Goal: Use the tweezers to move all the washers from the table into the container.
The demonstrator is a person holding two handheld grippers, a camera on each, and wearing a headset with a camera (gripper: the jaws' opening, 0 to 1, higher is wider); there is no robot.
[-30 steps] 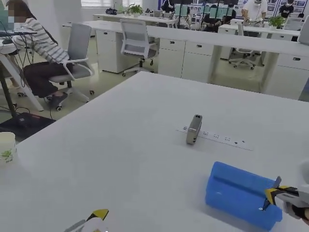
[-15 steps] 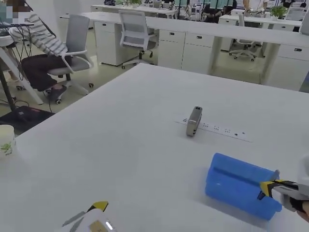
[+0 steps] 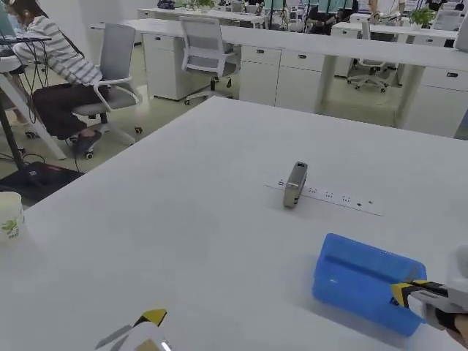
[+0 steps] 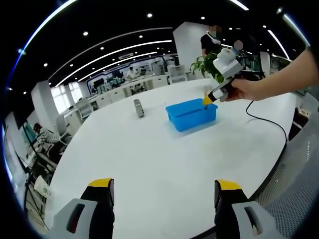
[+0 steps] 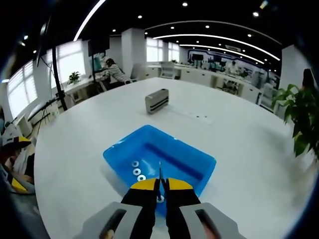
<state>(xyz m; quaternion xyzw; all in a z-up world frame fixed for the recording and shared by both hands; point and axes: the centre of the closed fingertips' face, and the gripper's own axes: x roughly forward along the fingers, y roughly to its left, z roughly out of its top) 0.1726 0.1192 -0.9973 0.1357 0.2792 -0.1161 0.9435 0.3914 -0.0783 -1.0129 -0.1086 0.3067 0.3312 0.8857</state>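
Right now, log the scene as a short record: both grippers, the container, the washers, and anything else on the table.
left gripper: open, holding nothing, above bare table
right gripper: shut on tweezers, over the container's near edge
container: blue, open-topped, resting on the table
washers: at least three lying inside the container
other items: grey box beyond the container; paper cup at the table's edge

Left gripper [image 3: 133, 330] cut by bottom edge; tweezers [image 5: 160, 172] mostly hidden inside right gripper [image 5: 160, 185].
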